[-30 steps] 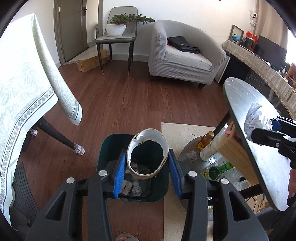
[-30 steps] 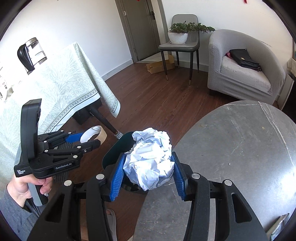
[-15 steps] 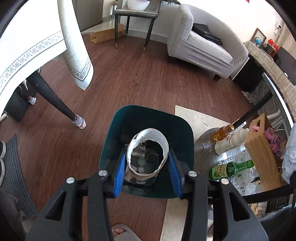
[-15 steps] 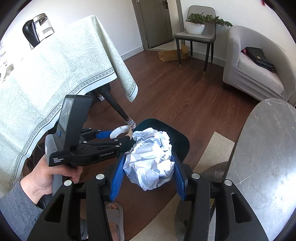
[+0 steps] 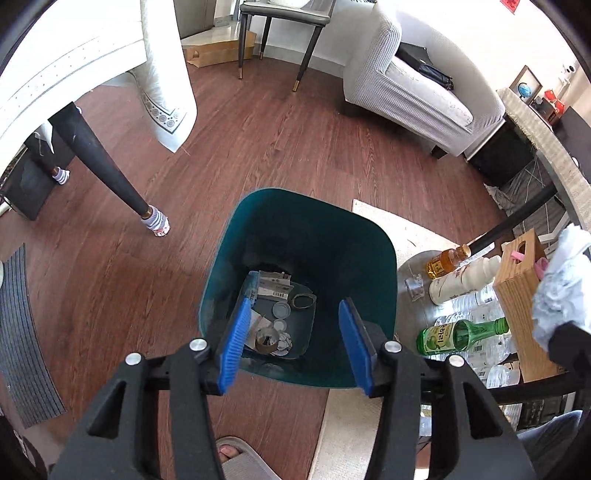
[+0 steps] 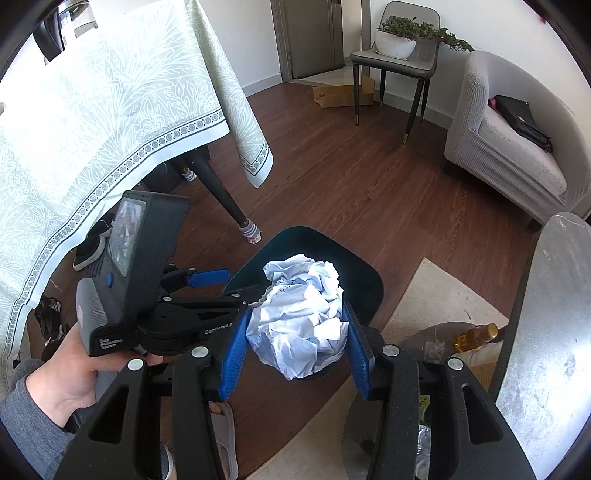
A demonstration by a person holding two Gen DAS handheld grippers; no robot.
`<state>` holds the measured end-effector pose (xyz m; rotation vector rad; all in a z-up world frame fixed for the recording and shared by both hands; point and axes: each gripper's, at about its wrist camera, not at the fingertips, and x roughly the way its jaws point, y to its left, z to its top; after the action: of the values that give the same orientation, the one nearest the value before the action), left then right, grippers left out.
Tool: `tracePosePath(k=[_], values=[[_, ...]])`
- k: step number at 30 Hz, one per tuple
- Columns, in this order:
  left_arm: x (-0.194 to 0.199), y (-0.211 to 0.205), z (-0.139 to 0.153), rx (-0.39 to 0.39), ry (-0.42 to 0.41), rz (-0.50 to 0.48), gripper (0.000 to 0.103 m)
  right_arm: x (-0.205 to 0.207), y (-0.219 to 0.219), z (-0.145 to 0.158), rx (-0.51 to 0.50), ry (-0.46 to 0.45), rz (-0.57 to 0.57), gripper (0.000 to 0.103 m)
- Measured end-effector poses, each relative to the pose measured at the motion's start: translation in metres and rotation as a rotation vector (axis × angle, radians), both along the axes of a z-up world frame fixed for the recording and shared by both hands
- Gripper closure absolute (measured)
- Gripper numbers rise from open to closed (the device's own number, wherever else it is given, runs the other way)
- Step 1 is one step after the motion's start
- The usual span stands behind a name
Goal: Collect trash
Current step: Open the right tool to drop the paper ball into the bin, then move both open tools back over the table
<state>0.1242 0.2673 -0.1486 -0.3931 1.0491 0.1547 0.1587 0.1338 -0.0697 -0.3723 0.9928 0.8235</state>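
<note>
Only our left wrist view looks into the teal bin, where paper scraps and caps lie between the spread, empty fingers of the left gripper. Our right wrist view shows the right gripper clamped on crumpled paper above the bin's 6 o'clock rim. The left gripper body at 9 o'clock reads "Data Acquisition System".

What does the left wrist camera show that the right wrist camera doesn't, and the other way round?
Only the left wrist view shows the bottom of the bin, with a paper cup, bottle caps and scraps, plus a green bottle and a wooden box. Only the right wrist view shows the plant on the chair and the left gripper from outside, open. Both show the teal bin, the crumpled paper in the right gripper, and the armchair.
</note>
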Motion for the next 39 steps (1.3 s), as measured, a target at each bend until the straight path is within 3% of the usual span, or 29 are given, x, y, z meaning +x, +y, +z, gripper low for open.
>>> tracePosePath(k=[9, 21, 24, 27, 34, 39], values=[[-0.030, 0.024, 0.033, 0.017, -0.091, 0.016, 0.054, 0.002, 0.025, -0.039, -0.052, 0.045, -0.003, 0.054], [-0.062, 0.035, 0.094, 0.037, -0.245, 0.015, 0.074, 0.014, 0.053, -0.106, -0.176, 0.120, -0.029, 0.054], [-0.066, 0.033, 0.111, 0.038, -0.292, 0.001, 0.077, 0.021, 0.062, -0.117, -0.210, 0.104, -0.036, 0.054], [-0.069, 0.032, 0.123, 0.026, -0.326, 0.005, 0.078, 0.026, 0.068, -0.128, -0.242, 0.103, -0.056, 0.046], [-0.073, 0.034, 0.152, -0.005, -0.405, 0.020, 0.078, 0.015, 0.071, -0.123, -0.238, 0.084, -0.037, 0.041], [-0.075, 0.030, 0.168, -0.025, -0.449, 0.021, 0.078, 0.001, 0.066, -0.101, -0.202, 0.041, 0.007, 0.041]])
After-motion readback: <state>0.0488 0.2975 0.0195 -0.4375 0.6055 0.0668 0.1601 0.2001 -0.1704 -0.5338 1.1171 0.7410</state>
